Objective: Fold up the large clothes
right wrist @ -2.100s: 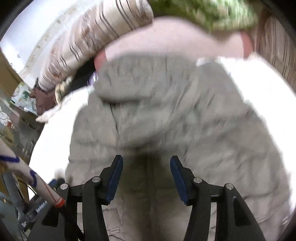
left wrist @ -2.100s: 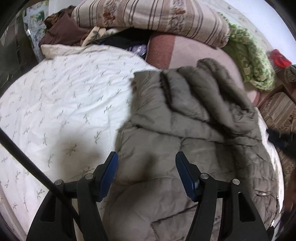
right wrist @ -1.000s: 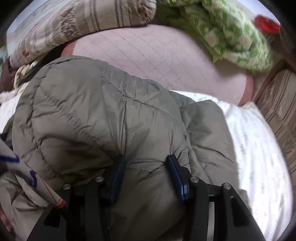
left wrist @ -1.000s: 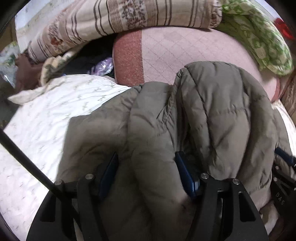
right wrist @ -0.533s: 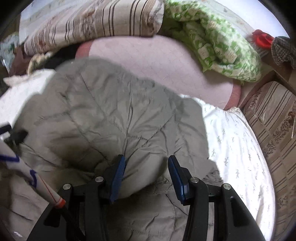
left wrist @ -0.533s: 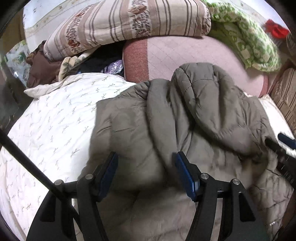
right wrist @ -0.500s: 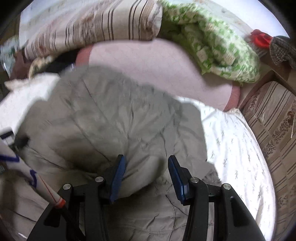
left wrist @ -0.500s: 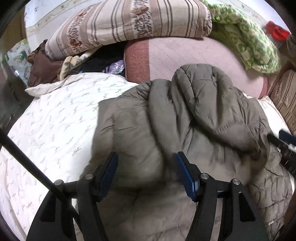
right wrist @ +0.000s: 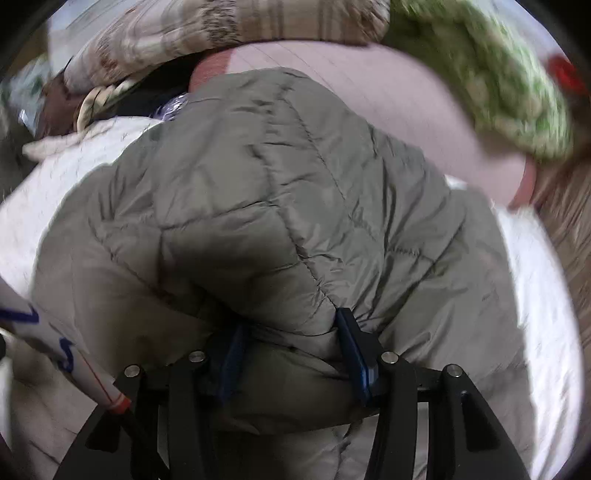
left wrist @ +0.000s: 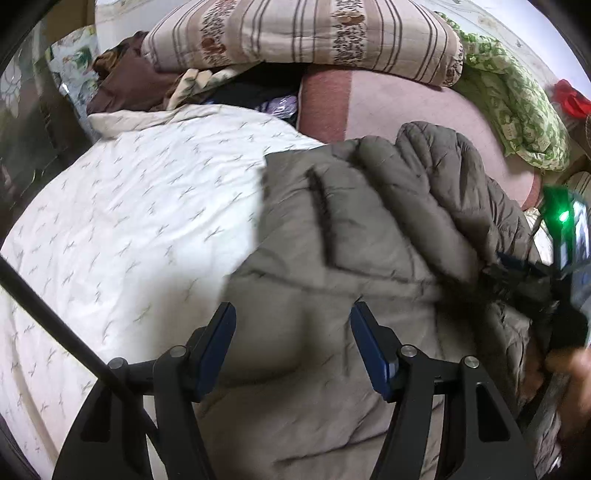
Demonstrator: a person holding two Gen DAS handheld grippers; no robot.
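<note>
Bed sheet (left wrist: 122,221): white, printed with small grey sprigs, covering the mattress; fills the left wrist view from 7 to 11 o'clock and appears again at 3 to 4 o'clock in the right wrist view (right wrist: 543,295).

Puffer jacket (left wrist: 369,258): large, grey-brown, quilted, lying on the sheet. In the left wrist view it takes up the centre and the 3 to 6 o'clock area, its padded upper part bunched in ridges toward 1 o'clock. In the right wrist view (right wrist: 277,192) it fills the middle of the frame, with a thick padded fold humped up over the layer beneath.

Pink blanket (left wrist: 406,107): plain with a darker red band, beyond the jacket at 12 to 1 o'clock, touching its far edge.

Striped pillow (left wrist: 303,33): beige with brown stripes, at 12 o'clock, resting above the pink blanket.

Green patterned quilt (left wrist: 517,110): crumpled, at 2 o'clock, beside the striped pillow.

Brown garment (left wrist: 125,85): heaped at 10 to 11 o'clock, past the sheet's far edge.

Right gripper (right wrist: 288,354): black frame, blue pads, at 6 o'clock in its own view; jaws parted with the humped jacket fold bulging between them and pressing on both pads. Also seen at 3 o'clock in the left wrist view (left wrist: 532,280), against the jacket's edge.

Left gripper (left wrist: 291,332): same make, at 6 o'clock; jaws spread wide, nothing pinched, poised over the jacket's flat lower panel.
</note>
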